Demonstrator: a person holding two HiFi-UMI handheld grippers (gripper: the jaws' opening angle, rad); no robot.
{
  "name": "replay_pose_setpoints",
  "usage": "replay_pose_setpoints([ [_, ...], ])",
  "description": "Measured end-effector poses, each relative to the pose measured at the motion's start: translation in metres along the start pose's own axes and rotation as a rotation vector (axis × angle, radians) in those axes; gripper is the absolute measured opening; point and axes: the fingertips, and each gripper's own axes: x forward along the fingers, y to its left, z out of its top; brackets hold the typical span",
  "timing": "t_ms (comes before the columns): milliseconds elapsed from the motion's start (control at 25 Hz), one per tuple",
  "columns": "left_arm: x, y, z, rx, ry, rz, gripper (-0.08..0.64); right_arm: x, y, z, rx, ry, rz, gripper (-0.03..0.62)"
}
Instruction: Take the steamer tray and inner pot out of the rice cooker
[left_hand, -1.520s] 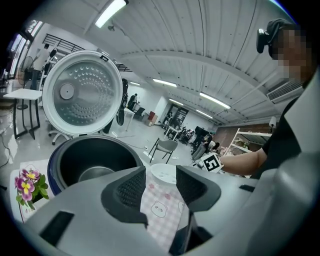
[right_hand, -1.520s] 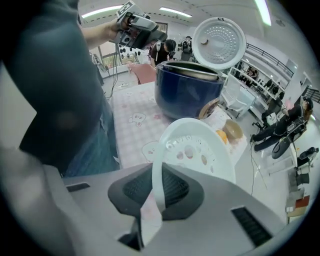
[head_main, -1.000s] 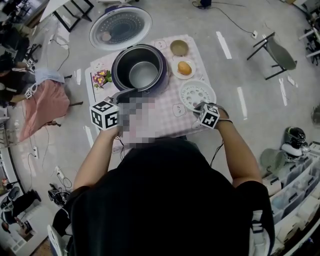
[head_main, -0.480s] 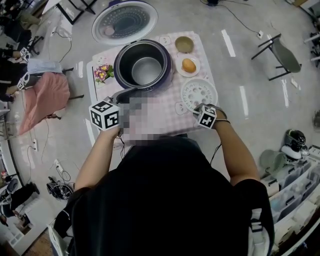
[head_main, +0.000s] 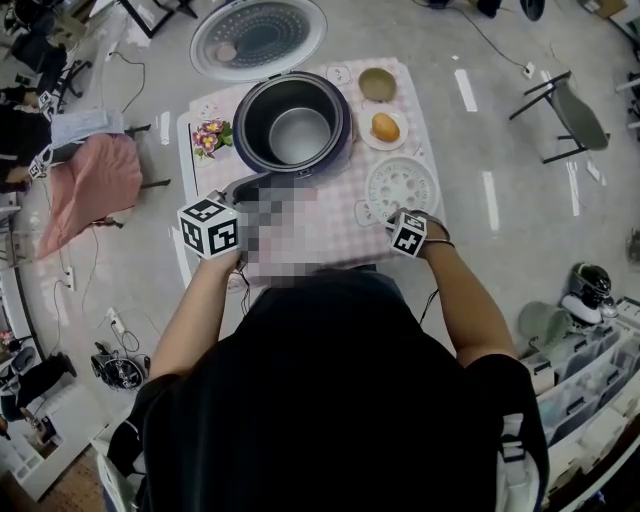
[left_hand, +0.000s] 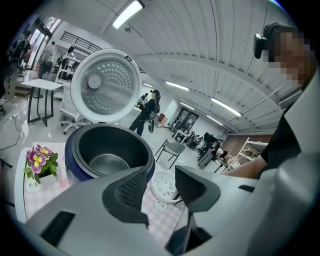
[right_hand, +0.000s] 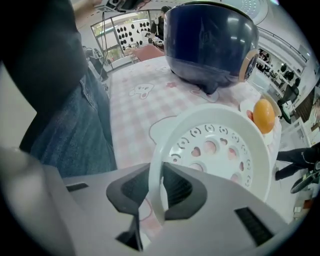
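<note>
Two things had to come out; the steamer tray (right_hand: 220, 150) lay on the cloth just right of the rice cooker (head_main: 343, 145), its rim between the jaws of the right gripper (right_hand: 159, 192), which had just been opening and looked slack; the left gripper (left_hand: 162, 187) stood wide and empty before the cooker; next, I judged, came freeing the tray and lifting the inner pot (head_main: 300, 135); no writing was legible.

Right gripper (right_hand: 159, 189), jaws just opening, steamer tray (right_hand: 220, 150) rim between them

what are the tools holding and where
Left tool: nothing. Right tool: jaws just opening around the near rim of the round white perforated plastic steamer tray, grip apparently released.
</note>
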Motion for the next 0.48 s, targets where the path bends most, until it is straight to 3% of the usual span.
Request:
replay_pose_setpoints([
  [480,-0.0039,0.0067,-0.0022,-0.013,-0.001,0.001,0.196,0.0075,0.0,0.0006,0.047,0.016,0.0,0.084],
])
